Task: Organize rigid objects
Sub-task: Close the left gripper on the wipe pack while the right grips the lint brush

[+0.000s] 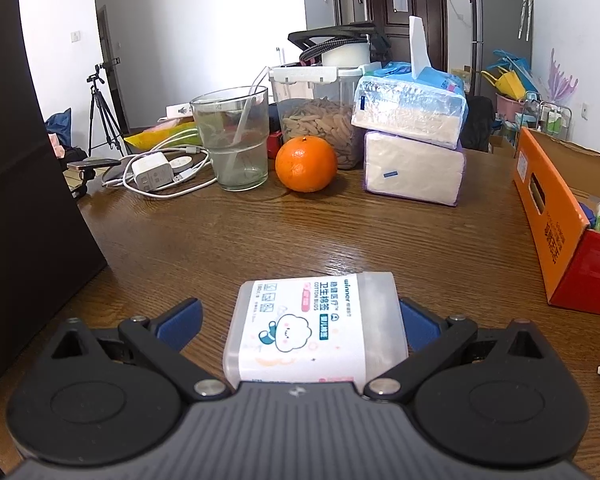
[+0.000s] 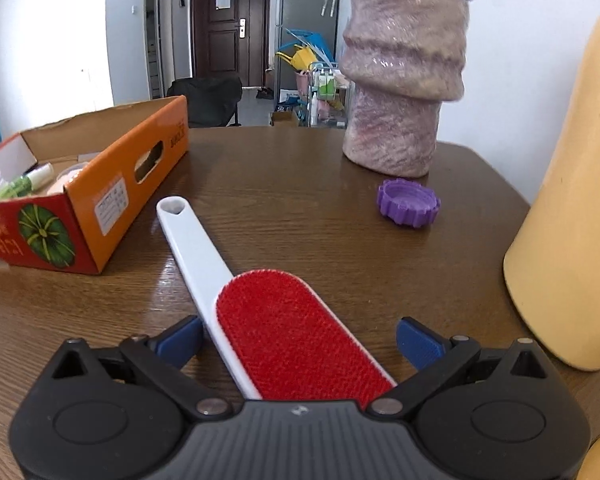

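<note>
Cluttered wooden table (image 1: 260, 240)

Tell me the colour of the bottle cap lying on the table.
Purple bottle cap; the right wrist view shows it best.

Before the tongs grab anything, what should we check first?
1. Left tongs around the cotton bud box: ok, open with the box between the pads, though it sits off to one side.
2. Right tongs around the lint brush: ok, open, red head between the pads.
3. Brush lined up: not ok, it lies slanted.
4. Orange box open on top: ok.
5. Room left inside it: cannot tell.
6. Purple cap clear of the brush: ok.
</note>
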{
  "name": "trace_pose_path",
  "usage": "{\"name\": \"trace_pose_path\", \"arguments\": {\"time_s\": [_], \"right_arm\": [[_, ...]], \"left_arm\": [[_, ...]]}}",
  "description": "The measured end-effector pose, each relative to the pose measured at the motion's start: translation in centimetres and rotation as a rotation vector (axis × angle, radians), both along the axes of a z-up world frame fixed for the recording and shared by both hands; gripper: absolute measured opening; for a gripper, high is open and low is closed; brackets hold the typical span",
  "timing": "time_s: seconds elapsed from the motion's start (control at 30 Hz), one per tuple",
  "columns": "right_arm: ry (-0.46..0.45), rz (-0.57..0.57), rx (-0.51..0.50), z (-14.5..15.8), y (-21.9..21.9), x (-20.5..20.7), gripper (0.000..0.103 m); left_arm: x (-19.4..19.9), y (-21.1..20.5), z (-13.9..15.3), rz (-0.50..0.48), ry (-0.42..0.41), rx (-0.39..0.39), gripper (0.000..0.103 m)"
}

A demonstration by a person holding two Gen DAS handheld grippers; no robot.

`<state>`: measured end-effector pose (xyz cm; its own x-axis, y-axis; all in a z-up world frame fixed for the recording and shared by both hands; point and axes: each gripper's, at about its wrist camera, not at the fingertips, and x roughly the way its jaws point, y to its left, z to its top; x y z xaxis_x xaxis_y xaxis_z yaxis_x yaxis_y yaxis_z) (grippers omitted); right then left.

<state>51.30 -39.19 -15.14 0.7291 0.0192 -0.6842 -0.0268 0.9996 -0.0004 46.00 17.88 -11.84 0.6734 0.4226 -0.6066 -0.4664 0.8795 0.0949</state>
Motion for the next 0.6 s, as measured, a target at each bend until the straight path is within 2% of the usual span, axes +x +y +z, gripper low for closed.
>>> {"name": "trace_pose_path", "arguments": {"time_s": [0.13, 0.2, 0.3, 0.37, 0.4, 0.6], "right_arm": [[-0.001, -0.016, 0.029, -0.2, -0.3, -0.3, 0.101], [-0.010, -0.018, 0.031, 0.0, -0.2, -0.8, 0.093], [-0.026, -0.023, 0.033, 0.3, 0.0, -1.6, 0.076], [-0.037, -0.024, 0.037, 0.5, 0.3, -2.2, 0.058], [-0.042, -0.023, 0.037, 0.5, 0.5, -2.5, 0.055], [-0.063, -0.025, 0.027, 0.5, 2.0, -3.8, 0.055]], "left_arm": [[0.1, 0.2, -0.1, -0.006, 0.003, -0.009, 0.103], [0.2, 0.4, -0.1, -0.009, 0.004, -0.017, 0.103], [0.2, 0.6, -0.1, -0.014, 0.004, -0.032, 0.103], [0.3, 0.8, -0.1, -0.017, 0.003, -0.041, 0.103], [0.3, 0.9, -0.1, -0.018, 0.003, -0.045, 0.103], [0.5, 1.2, -0.2, -0.023, 0.011, -0.063, 0.103]]}}
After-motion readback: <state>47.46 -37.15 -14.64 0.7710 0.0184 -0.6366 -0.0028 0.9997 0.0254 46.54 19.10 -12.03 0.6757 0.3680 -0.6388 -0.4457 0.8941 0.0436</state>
